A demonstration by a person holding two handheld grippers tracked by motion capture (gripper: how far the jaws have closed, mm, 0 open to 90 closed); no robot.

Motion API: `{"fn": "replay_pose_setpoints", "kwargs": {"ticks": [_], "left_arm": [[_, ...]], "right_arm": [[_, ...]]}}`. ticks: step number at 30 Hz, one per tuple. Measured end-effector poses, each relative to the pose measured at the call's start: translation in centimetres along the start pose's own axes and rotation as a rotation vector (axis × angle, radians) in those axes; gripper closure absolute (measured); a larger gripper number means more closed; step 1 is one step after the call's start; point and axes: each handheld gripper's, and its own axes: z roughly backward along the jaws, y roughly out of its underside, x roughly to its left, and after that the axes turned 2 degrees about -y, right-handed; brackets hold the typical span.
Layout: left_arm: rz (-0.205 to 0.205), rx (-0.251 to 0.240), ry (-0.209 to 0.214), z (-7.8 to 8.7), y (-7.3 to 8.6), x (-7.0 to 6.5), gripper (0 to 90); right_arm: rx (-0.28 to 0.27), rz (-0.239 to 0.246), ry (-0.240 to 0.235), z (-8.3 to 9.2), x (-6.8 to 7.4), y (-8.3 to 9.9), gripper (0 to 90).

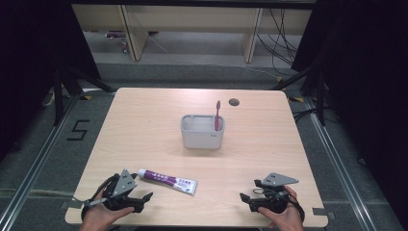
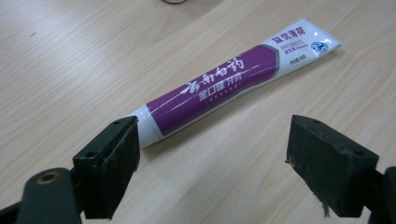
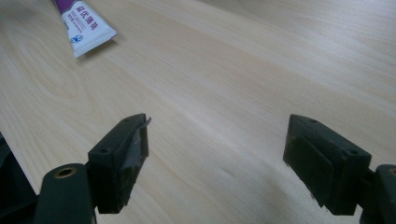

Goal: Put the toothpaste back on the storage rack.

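The toothpaste tube lies flat near the worktop's front edge, left of centre, cap end just beside the left gripper, whose jaws gape wide. The right gripper, also wide, rests near the front right corner.

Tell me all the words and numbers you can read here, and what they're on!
"云南白药": big white letters on the purple part of the toothpaste tube.
"金口健 牙膏": smaller line under it, a bit blurry, so not certain.
"益优薄荷": purple letters on the tube's white end.
Tiny print beside the blue logo there: too small to read.
"5": black tape on the floor, left of the table.
Grey holder: small mark, unreadable.
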Motion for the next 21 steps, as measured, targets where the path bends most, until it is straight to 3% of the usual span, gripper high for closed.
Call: {"fn": "replay_pose_setpoints", "kwargs": {"ticks": [2, 3, 5, 13, 18, 19, 20, 21], "left_arm": [[-0.008, 0.003, 0.004, -0.3, -0.4, -0.1, 17.0], [-0.016, 0.007, 0.006, -0.4, -0.6, 0.0, 17.5], [-0.026, 0.009, 0.009, -0.7, -1.0, 0.0, 17.5], [-0.088, 0.046, 0.026, -1.7, -2.9, -0.5, 18.7], [-0.099, 0.092, 0.059, -2.7, -3.5, -0.1, 17.3], [-0.102, 0.095, 0.067, -2.8, -3.5, -0.1, 17.2], [-0.1, 0.1, 0.071, -3.0, -3.5, -0.1, 17.3], [-0.097, 0.103, 0.071, -3.2, -3.5, 0.0, 17.3]], "right_arm": [[-0.004, 0.007, -0.016, -0.2, 0.0, 0.0, 22.9], [0.0, 0.021, 0.001, -0.1, -0.1, 0.0, 23.0], [0.012, -0.007, -0.014, -0.1, 0.1, 0.0, 23.0], [0.008, 0.003, -0.02, -0.2, 0.0, 0.0, 23.6], [0.016, 0.008, -0.019, -0.2, 0.0, 0.0, 24.7], [0.011, 0.009, -0.047, -0.4, 0.0, 0.1, 24.7], [0.012, -0.015, -0.043, -0.4, 0.2, 0.1, 24.7], [0.02, 0.01, -0.022, -0.4, 0.1, 0.1, 24.8]]}}
